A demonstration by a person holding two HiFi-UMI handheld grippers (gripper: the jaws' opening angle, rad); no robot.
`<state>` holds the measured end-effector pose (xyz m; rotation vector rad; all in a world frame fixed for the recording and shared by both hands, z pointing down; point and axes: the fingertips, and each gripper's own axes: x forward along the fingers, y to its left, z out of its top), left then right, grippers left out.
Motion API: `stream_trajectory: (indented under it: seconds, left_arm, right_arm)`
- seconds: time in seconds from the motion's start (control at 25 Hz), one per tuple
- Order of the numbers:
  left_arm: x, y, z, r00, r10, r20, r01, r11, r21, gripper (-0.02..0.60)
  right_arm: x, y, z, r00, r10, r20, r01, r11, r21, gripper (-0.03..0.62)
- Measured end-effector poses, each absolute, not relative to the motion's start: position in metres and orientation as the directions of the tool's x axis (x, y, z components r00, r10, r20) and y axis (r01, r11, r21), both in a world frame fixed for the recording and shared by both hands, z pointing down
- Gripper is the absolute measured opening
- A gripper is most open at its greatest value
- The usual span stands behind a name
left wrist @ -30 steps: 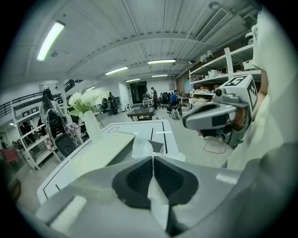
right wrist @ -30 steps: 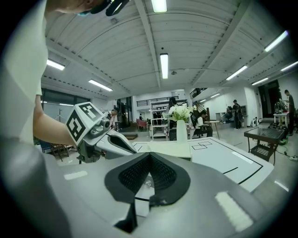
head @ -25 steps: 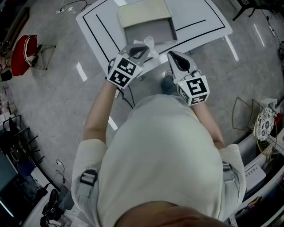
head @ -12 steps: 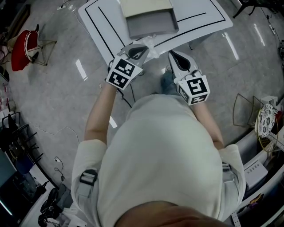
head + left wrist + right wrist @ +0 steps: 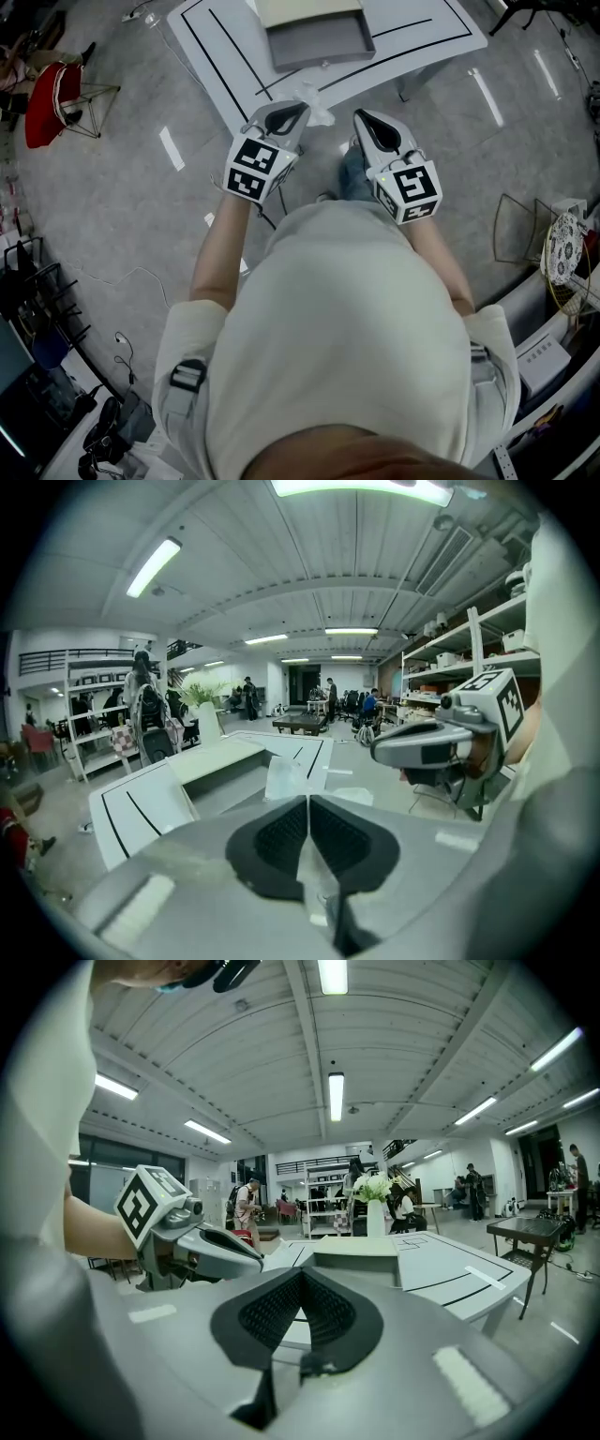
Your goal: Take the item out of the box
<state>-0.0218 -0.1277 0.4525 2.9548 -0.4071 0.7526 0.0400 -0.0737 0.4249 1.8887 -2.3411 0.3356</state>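
A shallow grey box (image 5: pixel 314 44) with a cream lid (image 5: pixel 307 11) behind it lies open on the white table (image 5: pixel 220 47). My left gripper (image 5: pixel 286 114) hangs just off the table's near edge, shut on a crumpled clear plastic packet (image 5: pixel 315 99). In the left gripper view the packet (image 5: pixel 285 776) stands up between the closed pads of the left gripper (image 5: pixel 308 801), with the box (image 5: pixel 223 769) beyond it. My right gripper (image 5: pixel 367 120) is beside it, over the floor, shut with nothing in it; its pads meet in the right gripper view (image 5: pixel 302 1274).
A red chair (image 5: pixel 49 105) stands on the floor at left. A wire rack (image 5: pixel 518 239) and a fan (image 5: pixel 562 255) are at right. A vase of flowers (image 5: pixel 375 1206) stands on the table's far side. People and shelves fill the background.
Both grippers have drawn back from the table; the box and table have slid toward the top of the head view. The packet stays in the left gripper.
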Motion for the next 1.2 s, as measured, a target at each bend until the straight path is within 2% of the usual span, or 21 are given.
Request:
stream_trajectory:
  seconds: [0.68, 1.2]
  left_arm:
    - [-0.070, -0.082, 0.446, 0.844, -0.388, 0.370, -0.452, -0.886, 0.101, 0.011]
    - [-0.089, -0.065, 0.442, 0.843, -0.423, 0.333, -0.483, -0.867, 0.124, 0.011]
  right_arm:
    - [0.014, -0.032, 0.423, -0.232, -0.945, 0.229, -0.972, 0.218, -0.087, -0.003]
    - [0.003, -0.017, 0.425, -0.239, -0.944, 0.226, -0.971, 0.224, -0.089, -0.003]
